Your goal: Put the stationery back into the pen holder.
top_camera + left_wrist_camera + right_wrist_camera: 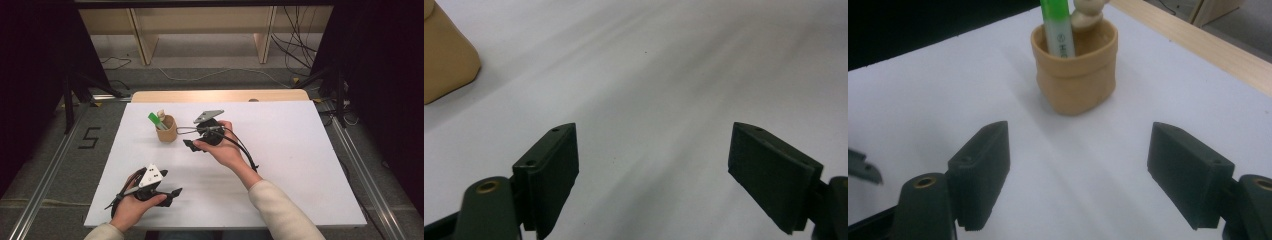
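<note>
the right claw [192, 145], jaws spread and empty, faces the tan cup [1075, 75] just ahead; the left claw [175, 192], also spread, sits farther off.

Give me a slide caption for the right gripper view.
Open right gripper faces a tan cup holding a green marker on the white table.

My table's top [300, 165] is plain white with a pale wood strip along its far edge. At upper centre of my right gripper view, the tan holder [1077, 80] carries a bright green marker [1057, 30] with dark lettering and a beige-topped piece [1087, 15]. My jaws are matte black.
</note>
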`<state>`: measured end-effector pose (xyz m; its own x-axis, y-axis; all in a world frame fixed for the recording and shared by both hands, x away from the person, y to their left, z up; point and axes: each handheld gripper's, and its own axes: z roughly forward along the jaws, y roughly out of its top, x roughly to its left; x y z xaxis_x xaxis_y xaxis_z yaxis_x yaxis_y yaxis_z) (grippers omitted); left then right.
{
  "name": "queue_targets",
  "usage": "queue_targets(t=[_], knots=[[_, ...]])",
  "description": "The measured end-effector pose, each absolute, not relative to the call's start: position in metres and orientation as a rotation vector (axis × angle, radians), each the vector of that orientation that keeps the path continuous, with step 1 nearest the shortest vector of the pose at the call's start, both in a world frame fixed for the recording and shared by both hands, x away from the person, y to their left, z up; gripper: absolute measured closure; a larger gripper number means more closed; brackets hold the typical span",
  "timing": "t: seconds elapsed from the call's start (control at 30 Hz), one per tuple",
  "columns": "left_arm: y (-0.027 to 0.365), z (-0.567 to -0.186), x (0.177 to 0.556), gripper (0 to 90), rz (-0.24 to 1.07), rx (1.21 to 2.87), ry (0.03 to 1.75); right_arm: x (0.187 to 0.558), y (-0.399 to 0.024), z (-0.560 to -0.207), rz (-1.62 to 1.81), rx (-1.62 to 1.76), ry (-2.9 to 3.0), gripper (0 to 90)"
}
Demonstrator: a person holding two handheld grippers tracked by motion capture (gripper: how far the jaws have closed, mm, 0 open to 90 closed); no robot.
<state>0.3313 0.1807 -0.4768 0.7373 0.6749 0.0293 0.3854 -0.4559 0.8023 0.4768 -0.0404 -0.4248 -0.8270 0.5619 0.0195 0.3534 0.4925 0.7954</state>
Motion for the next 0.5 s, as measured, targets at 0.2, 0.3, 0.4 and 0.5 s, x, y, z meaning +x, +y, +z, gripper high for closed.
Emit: queue_targets(t=[0.2,0.3,0.4,0.5], knots=[[0.18,-0.477,0.331,20.3,0.438,2.094,0.803,0.466,-0.061,-0.423,1.231,0.795,2.524,25.2],[0.18,-0.478,0.332,20.3,0.439,2.096,0.804,0.461,-0.07,-0.422,1.221,0.802,2.535,24.3],[0.18,-0.478,0.332,20.3,0.438,2.096,0.805,0.456,-0.078,-0.42,1.217,0.811,2.534,23.4],[0.18,-0.478,0.332,20.2,0.438,2.095,0.807,0.452,-0.085,-0.42,1.21,0.824,2.539,23.0]])
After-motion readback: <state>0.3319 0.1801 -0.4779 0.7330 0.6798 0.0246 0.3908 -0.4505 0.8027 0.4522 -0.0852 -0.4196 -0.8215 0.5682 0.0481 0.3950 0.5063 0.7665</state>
